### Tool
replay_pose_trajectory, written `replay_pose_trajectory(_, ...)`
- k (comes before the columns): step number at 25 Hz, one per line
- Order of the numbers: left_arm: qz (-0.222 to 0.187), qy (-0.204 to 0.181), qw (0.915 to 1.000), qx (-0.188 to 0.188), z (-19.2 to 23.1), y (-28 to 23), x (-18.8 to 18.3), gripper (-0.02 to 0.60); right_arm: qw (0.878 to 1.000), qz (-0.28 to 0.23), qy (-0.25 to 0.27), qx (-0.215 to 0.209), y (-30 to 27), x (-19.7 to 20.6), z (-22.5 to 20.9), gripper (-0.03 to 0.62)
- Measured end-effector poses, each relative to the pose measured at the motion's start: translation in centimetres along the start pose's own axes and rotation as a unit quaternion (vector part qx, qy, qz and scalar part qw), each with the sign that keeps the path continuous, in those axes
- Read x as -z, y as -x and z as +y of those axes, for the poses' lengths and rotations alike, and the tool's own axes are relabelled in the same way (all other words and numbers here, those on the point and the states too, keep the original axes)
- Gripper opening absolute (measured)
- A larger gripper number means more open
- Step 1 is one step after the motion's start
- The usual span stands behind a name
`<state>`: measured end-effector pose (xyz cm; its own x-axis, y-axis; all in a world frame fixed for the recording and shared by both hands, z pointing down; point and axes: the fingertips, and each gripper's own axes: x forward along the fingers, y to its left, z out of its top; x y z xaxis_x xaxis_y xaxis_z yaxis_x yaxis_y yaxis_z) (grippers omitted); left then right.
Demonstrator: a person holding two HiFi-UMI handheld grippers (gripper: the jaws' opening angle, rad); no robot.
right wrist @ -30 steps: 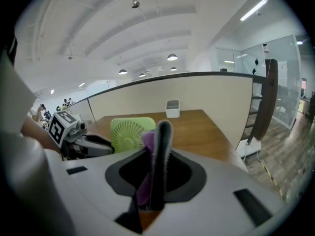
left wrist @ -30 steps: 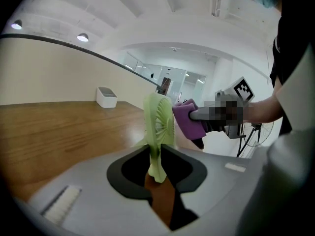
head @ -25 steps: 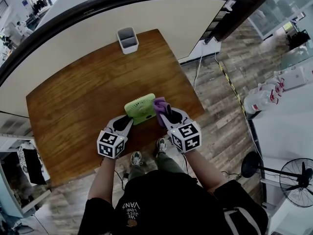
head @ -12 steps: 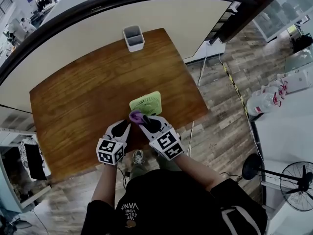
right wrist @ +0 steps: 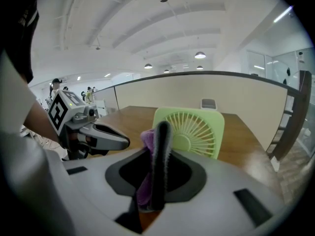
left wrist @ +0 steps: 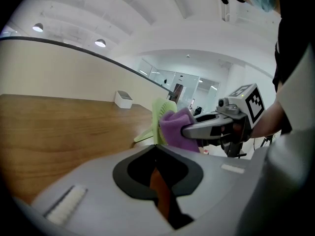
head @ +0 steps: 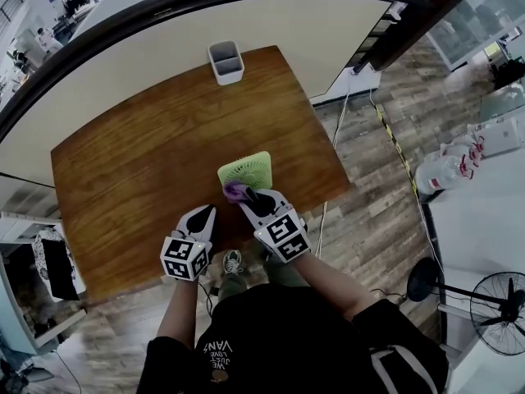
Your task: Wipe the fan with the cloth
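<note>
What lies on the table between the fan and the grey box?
Nothing. In the head view, the table is bare wood between the fan and the box.

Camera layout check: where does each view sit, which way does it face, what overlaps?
Head view: on the person's head, facing steeply down at wooden table and fan; shows torso, forearms, left gripper, right gripper.
Left gripper view: on the left gripper, facing along its jaws, just closed on nothing, toward the fan and right gripper; arm at right.
Right gripper view: on the right gripper, facing along jaws shut on the purple cloth toward the fan; left gripper at left.
Shared: both gripper views show the fan.
</note>
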<state>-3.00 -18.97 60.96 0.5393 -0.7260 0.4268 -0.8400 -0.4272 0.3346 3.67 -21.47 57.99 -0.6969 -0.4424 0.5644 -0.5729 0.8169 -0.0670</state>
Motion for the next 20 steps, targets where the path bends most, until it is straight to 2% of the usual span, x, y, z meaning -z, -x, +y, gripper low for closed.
replay_pose_trajectory(6, 0.003, 0.004, 1.0000, 0.008, -0.7, -0.3, 0.2, 0.012, 0.999, 0.003, -0.026, 0.030, 1.9, 1.2, -2.8, 0.084)
replay_pose_trajectory(14, 0.009, 0.008, 0.9999, 0.010, -1.1, -0.9, 0.5, 0.012, 0.993, 0.013, -0.066, 0.092, 4.3, 3.5, -8.0, 0.084)
replay_pose_trajectory(20, 0.005, 0.021, 0.9998, 0.006, -1.8, -0.6, 0.6, 0.012, 0.988, 0.023, -0.085, 0.124, 5.4, 4.5, -9.8, 0.084)
